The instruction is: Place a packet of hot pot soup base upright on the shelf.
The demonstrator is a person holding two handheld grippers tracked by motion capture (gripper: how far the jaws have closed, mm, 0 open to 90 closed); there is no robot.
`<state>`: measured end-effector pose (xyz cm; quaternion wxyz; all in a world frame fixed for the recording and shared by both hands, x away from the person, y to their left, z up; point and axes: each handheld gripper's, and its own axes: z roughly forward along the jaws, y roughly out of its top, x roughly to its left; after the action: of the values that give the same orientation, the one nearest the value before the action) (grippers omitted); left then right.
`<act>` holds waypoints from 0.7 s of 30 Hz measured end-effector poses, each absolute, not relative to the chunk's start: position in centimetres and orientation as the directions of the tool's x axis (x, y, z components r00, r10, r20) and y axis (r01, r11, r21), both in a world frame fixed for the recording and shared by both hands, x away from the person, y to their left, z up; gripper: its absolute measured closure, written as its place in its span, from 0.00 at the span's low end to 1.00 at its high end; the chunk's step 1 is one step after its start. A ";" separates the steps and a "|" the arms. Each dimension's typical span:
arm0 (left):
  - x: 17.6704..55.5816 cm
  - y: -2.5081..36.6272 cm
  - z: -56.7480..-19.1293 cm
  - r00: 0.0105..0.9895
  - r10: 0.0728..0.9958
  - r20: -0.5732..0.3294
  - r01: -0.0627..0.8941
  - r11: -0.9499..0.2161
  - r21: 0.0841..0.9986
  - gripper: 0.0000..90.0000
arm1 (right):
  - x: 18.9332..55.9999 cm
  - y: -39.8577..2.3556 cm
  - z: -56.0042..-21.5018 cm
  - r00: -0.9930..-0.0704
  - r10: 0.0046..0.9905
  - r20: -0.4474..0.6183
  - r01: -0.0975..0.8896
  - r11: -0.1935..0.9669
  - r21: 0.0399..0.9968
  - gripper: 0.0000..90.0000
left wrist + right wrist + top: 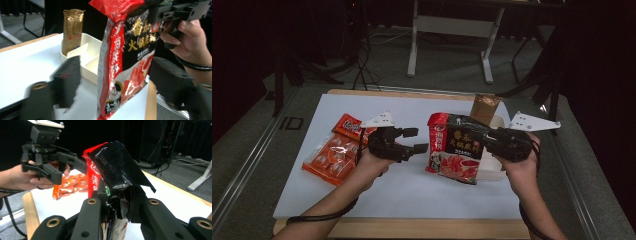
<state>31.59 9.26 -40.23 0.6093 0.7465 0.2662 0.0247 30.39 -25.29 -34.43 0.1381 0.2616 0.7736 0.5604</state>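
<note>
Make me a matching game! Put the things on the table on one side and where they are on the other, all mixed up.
Things:
1. red and black pouch
2. orange snack bag
3. brown paper bag
4. left gripper

Places or states:
A. standing in the white box
B. lying flat on the table
C. jaws open, nothing between them
D. gripped by the right gripper

Pairs: 1-D, 2-B, 3-A, 4-C

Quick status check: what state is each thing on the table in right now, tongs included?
Red-and-black sauce pouch: sealed, lifted upright, gripped at its edge.
Right tongs: shut on the pouch.
Left tongs: open, apart from the pouch.
Orange snack pack: lying flat on the table.
Brown paper bag: upright in the tray.
White tray: near compartments empty.
</note>
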 end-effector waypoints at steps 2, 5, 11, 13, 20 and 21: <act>31.2 9.5 -40.2 0.849 0.456 -0.268 0.360 -0.127 0.924 0.27 | 30.6 -25.5 -34.3 -0.822 0.565 0.076 0.247 0.233 0.941 0.85; 31.1 9.7 -40.2 0.846 0.460 -0.270 0.364 -0.130 0.922 0.20 | 31.0 -25.7 -34.1 -0.818 0.571 0.070 0.244 0.234 0.941 0.85; 31.0 10.9 -40.8 0.837 0.470 -0.280 0.376 -0.122 0.919 0.12 | 31.5 -26.2 -34.0 -0.808 0.586 0.065 0.237 0.221 0.946 0.85; 30.9 11.2 -41.0 0.833 0.478 -0.279 0.381 -0.130 0.915 0.06 | 31.8 -26.4 -34.0 -0.803 0.592 0.069 0.238 0.213 0.948 0.85; 30.2 11.7 -42.4 0.843 0.481 -0.241 0.365 -0.180 0.913 0.01 | 33.1 -27.7 -33.5 -0.779 0.625 0.055 0.228 0.199 0.953 0.85; 30.2 11.7 -42.4 0.843 0.481 -0.241 0.365 -0.180 0.913 0.01 | 33.1 -27.7 -33.5 -0.779 0.625 0.055 0.228 0.199 0.953 0.85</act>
<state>30.22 11.67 -42.38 0.5776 0.7666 0.2759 0.0504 33.05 -27.71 -33.55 0.1755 0.2826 0.7541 0.5663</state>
